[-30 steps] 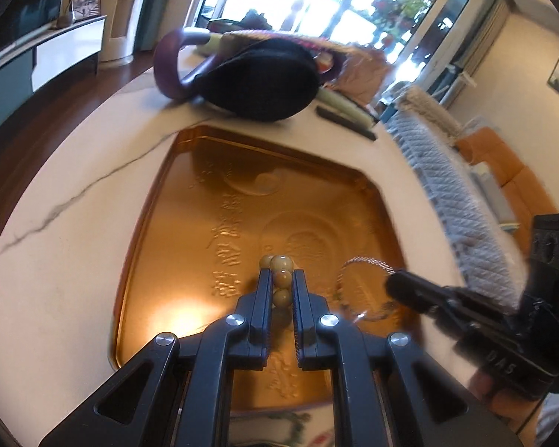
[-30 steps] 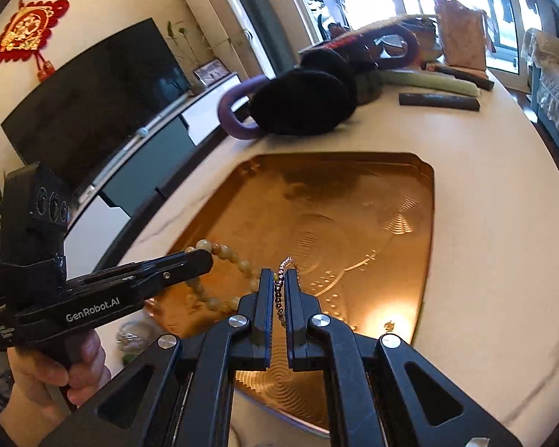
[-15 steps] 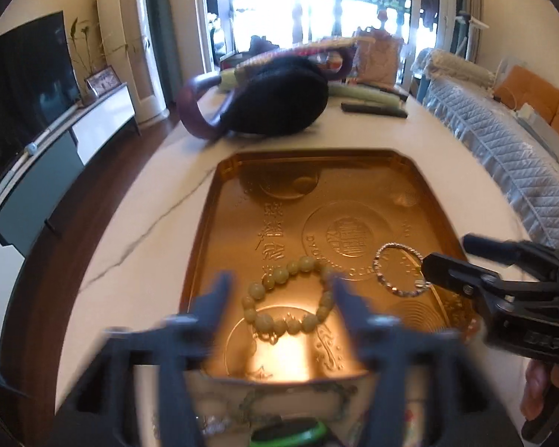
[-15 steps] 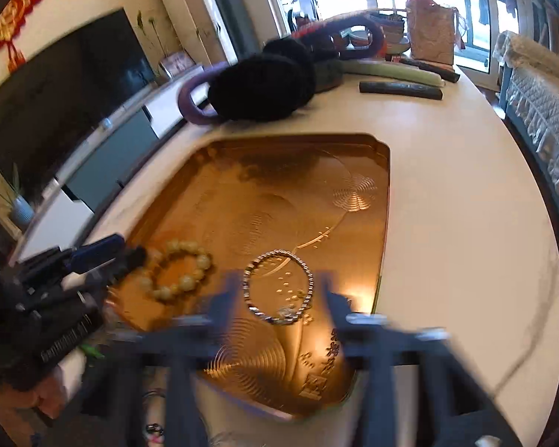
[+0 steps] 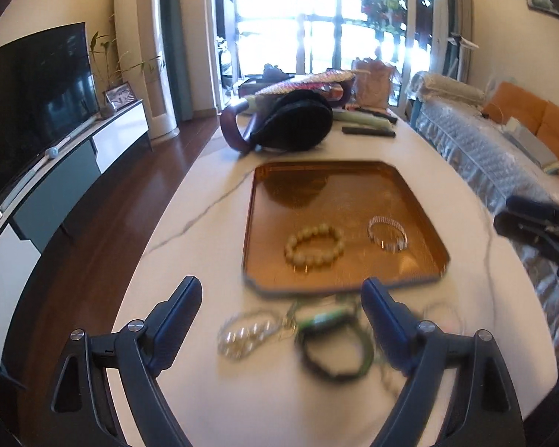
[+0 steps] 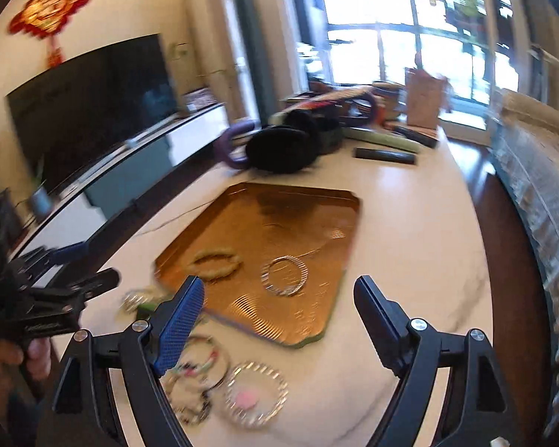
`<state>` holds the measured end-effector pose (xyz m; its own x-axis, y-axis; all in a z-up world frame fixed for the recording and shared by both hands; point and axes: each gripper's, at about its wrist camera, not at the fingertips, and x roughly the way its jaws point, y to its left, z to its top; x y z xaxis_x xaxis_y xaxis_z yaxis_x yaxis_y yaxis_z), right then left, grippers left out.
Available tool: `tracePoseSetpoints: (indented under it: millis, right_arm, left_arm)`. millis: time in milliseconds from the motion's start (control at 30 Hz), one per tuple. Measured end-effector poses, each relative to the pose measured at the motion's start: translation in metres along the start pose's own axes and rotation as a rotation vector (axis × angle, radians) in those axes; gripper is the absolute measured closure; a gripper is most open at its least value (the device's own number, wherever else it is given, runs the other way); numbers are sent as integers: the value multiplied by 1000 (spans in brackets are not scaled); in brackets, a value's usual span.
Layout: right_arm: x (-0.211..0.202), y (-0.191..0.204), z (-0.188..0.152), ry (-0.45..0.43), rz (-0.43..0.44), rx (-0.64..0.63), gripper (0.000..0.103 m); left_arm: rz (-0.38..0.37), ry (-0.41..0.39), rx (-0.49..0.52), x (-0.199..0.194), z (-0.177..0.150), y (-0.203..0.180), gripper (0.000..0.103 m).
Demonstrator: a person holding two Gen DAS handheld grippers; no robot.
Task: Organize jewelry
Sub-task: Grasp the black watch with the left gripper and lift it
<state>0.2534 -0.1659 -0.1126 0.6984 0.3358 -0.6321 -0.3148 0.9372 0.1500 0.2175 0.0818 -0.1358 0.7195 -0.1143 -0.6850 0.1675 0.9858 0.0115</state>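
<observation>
Left gripper (image 5: 281,300) and right gripper (image 6: 278,298) tilt downward; jaws opening, empty.

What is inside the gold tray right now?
Inside the shiny gold rectangular tray lie a pale beige bead bracelet and a thin silver chain bracelet, side by side, apart. Nothing covers the tray.

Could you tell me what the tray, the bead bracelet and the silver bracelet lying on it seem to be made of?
Tray: probably metal or metallised plastic, with a glossy golden finish and embossed patterns that catch the light.
Bead bracelet: round, pale yellow-green beads with a soft sheen; could be stone, jade-like, or plastic.
Silver bracelet: likely metal, a bright silvery band of many small segments that glint.
</observation>
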Motion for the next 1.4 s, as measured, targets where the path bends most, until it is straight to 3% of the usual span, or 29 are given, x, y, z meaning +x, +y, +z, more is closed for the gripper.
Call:
tracePoseSetpoints:
  millis: [67, 167, 233, 300, 333, 567, 833, 967, 1067, 1267, 1300, 1400]
  right_arm:
    - [-4, 11, -7, 9, 30, -55, 23]
    - [1, 27, -24, 50, 67, -159, 25]
    - [14, 33, -36, 105, 71, -202, 38]
    - [30, 35, -48, 172, 97, -206, 85]
    - [43, 34, -53, 212, 107, -202, 91]
    - [68, 48, -58, 249, 156, -222, 92]
    - [87, 52, -67, 313, 95, -264, 92]
    - [89, 55, -66, 315, 84, -291, 94]
    - [88, 56, -64, 309, 89, -288, 100]
    - [67, 49, -49, 236, 120, -215, 101]
    - [61, 48, -46, 220, 119, -213, 101]
    - [50, 49, -45, 197, 104, -235, 101]
  left_arm:
    - [-25, 25, 25, -3, -13, -1, 19]
    - [-50, 72, 38, -2, -24, -3, 32]
    - [-61, 98, 36, 3, -27, -2, 37]
    - [-72, 113, 32, 6, -27, -2, 42]
    - [-73, 122, 32, 8, -26, -3, 43]
    - [-87, 214, 34, 29, -32, -8, 67]
    - [-108, 259, 21, 49, -34, -7, 72]
    - [-124, 274, 13, 54, -35, -10, 81]
    - [-121, 260, 9, 50, -33, -12, 83]
    - [-183, 177, 2, 22, -26, -14, 89]
    - [-193, 166, 8, 18, -25, -15, 96]
    - [-203, 158, 25, 14, -24, -19, 98]
